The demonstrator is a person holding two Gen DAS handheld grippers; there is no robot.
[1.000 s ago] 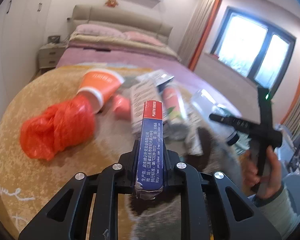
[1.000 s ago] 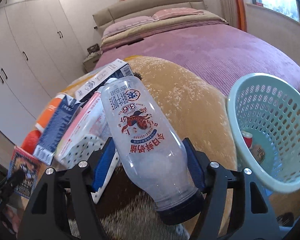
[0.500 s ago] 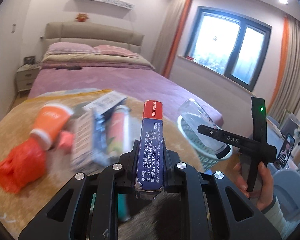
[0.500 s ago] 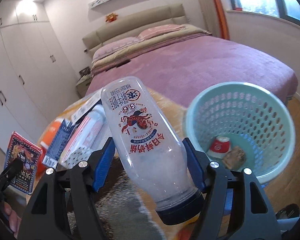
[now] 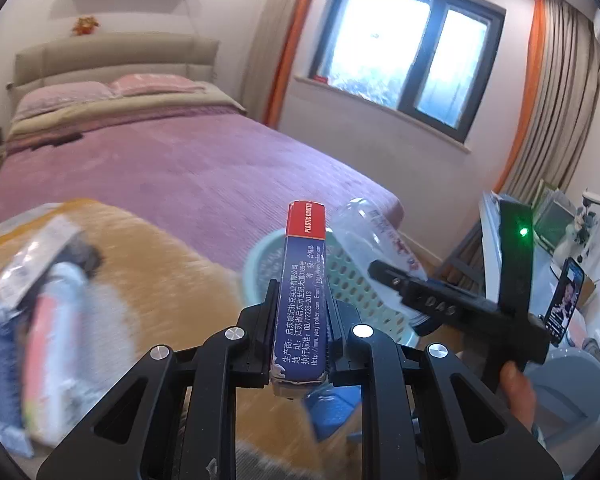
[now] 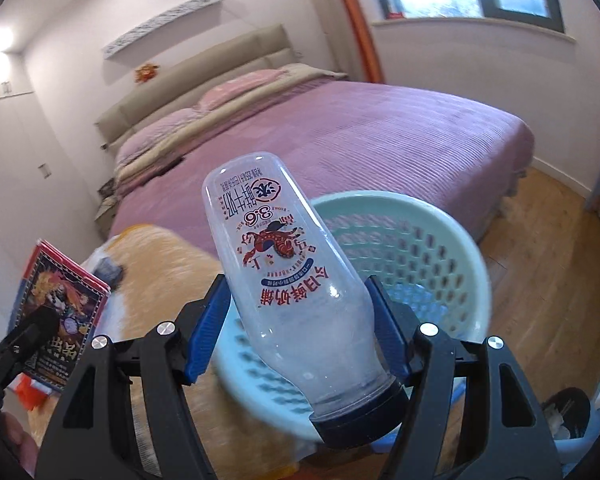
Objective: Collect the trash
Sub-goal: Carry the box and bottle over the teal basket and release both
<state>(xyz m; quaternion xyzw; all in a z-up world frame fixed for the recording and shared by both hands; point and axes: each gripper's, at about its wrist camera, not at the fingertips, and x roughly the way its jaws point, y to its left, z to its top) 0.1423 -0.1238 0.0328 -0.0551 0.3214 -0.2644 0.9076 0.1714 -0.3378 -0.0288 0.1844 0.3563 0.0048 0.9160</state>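
Right gripper [image 6: 300, 320] is clenched on a clear plastic bottle [image 6: 284, 276]; its long axis runs away from the camera, dark cap toward the camera, base pointing up and outward. Just behind and below it stands a pale green basket [image 6: 452, 240], with the bottle over its near rim. Left gripper [image 5: 300, 320] grasps a blue and red card box [image 5: 302, 292] standing on its narrow end, long axis upright, in front of the same basket [image 5: 352, 284]. Blurred packages [image 5: 44, 312] lie on the orange rug [image 5: 160, 264], beside the purple bed [image 5: 180, 168].
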